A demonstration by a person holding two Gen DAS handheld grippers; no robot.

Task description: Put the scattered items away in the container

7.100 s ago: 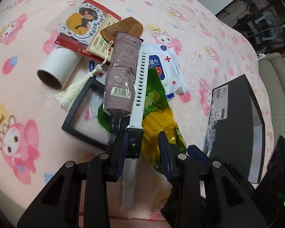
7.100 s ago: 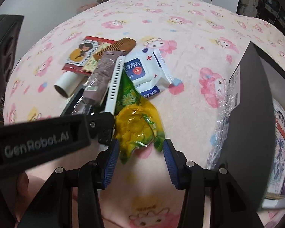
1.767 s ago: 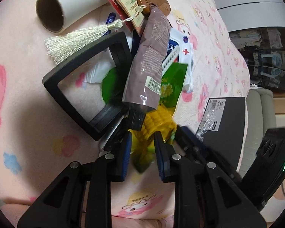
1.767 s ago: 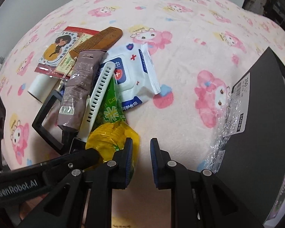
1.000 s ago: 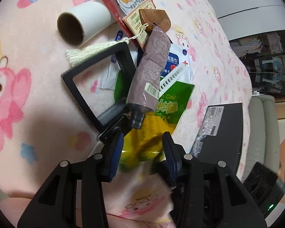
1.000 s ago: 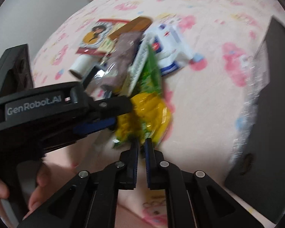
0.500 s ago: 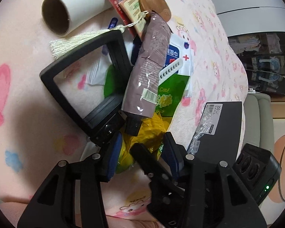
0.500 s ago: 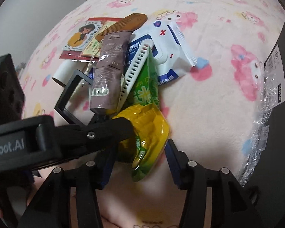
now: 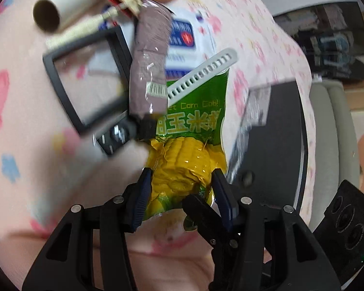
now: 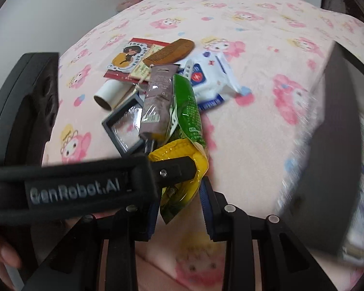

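A green and yellow corn packet [image 9: 182, 167] stands lifted between the blue pads of my left gripper [image 9: 182, 201], which is shut on its yellow cob end. A white watch strap [image 9: 203, 69] rests on its green top. In the right wrist view the corn packet [image 10: 186, 121] stands on edge, and its lower flap hangs between the parted fingers of my right gripper [image 10: 179, 206]. The left gripper's finger [image 10: 174, 168] crosses in front of the packet. The black box [image 9: 279, 145] lies just right of the packet, and in the right wrist view the black box [image 10: 335, 145] is blurred.
A pile lies on the pink printed blanket [image 10: 242, 36]: brown tube [image 9: 150, 65], black frame [image 9: 85, 77], cardboard roll [image 9: 60, 9], wooden comb [image 10: 169, 51], wet wipes pack [image 10: 211, 84], red card [image 10: 131, 58]. A hand holds the left gripper's handle at the lower left.
The left gripper has closed in on the corn packet and raised it, tipping the watch strap. The right gripper's fingers have narrowed around the packet's lower end. Both views show motion blur.
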